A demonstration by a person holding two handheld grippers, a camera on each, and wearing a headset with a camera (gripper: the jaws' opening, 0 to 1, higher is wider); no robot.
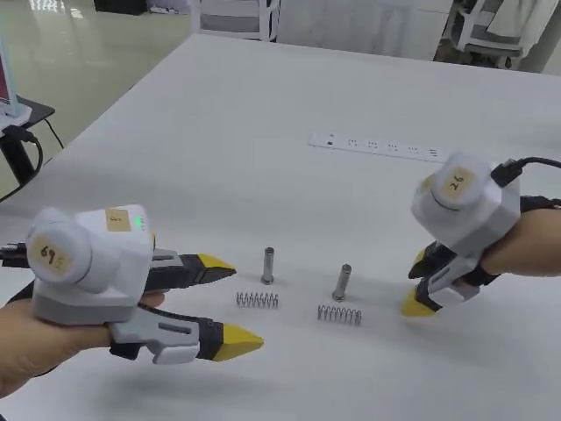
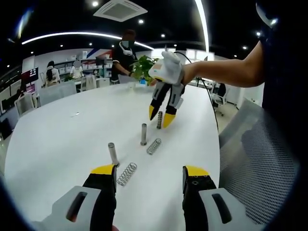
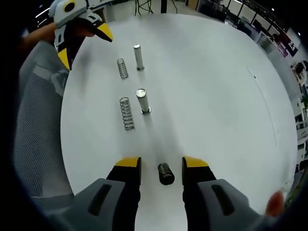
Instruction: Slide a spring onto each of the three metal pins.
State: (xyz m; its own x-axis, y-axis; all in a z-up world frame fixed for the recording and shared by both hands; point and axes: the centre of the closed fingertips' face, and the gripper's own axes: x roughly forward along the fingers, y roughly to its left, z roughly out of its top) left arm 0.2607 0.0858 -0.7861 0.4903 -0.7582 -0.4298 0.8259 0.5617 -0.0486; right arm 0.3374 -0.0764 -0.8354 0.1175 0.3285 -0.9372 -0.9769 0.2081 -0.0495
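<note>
Two of the three metal pins stand bare and upright on the white workbench (image 1: 263,132), toward its near edge: the left pin (image 1: 268,263) and the middle pin (image 1: 343,281). Each has a loose spring lying flat just beside its base on the person's side, the left spring (image 1: 257,300) and the middle spring (image 1: 339,314). That pairing looks deliberate, one spring laid ready for each pin. The sprung pin (image 3: 166,174), third in the row, already wears its coil and is seen end-on in the right gripper view. The right gripper (image 3: 162,162) stands over it with its jaws narrowly parted to either side, and bare table shows between each tip and the coil, so it grips nothing. The left gripper (image 1: 235,303) holds nothing either: its jaws are spread wide and point along the row, near the left spring but apart from it. I judge it is placed to take that spring next. A light coil lying flat may roll or spring away when pinched, and it must be tipped upright to thread over the pin's top. A power strip (image 1: 377,146) lies well apart, toward the far edge.
</note>
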